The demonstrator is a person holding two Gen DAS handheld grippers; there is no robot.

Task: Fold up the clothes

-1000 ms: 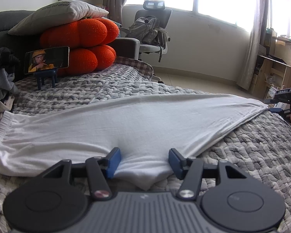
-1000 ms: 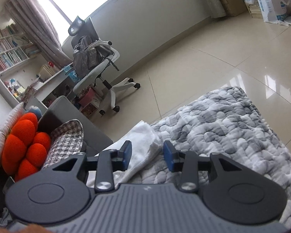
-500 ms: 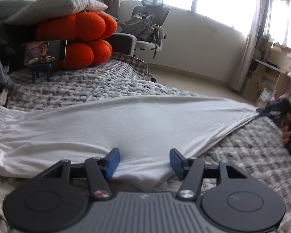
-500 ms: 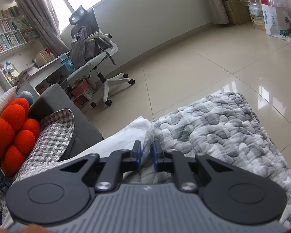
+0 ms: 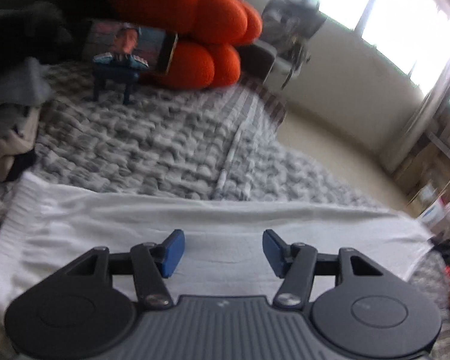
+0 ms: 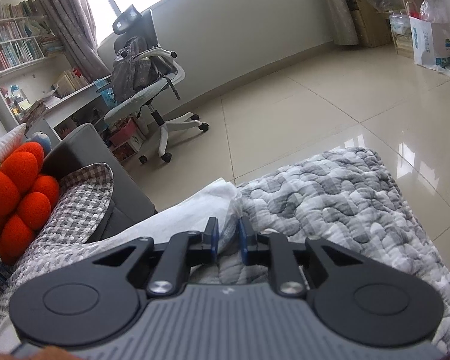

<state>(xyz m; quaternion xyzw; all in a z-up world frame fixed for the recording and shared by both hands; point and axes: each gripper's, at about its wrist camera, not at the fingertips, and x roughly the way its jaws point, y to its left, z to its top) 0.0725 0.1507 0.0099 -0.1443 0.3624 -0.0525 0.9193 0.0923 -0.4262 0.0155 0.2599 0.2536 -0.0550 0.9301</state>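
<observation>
White garment (image 5: 225, 222) is lying stretched across the grey quilt (image 5: 153, 144), long axis running side to side, ribbed end pointing away from the right gripper (image 6: 227, 237). That gripper's jaws are pinching the opposite corner. Left gripper (image 5: 222, 250) is hovering over mid-cloth, jaws apart. Risk: thin corner slipping out under tension, dragging cloth askew.

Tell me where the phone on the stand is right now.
Left wrist view, upper left: the phone stands on the grey quilt, beside the orange cushion, beyond the white garment.
</observation>
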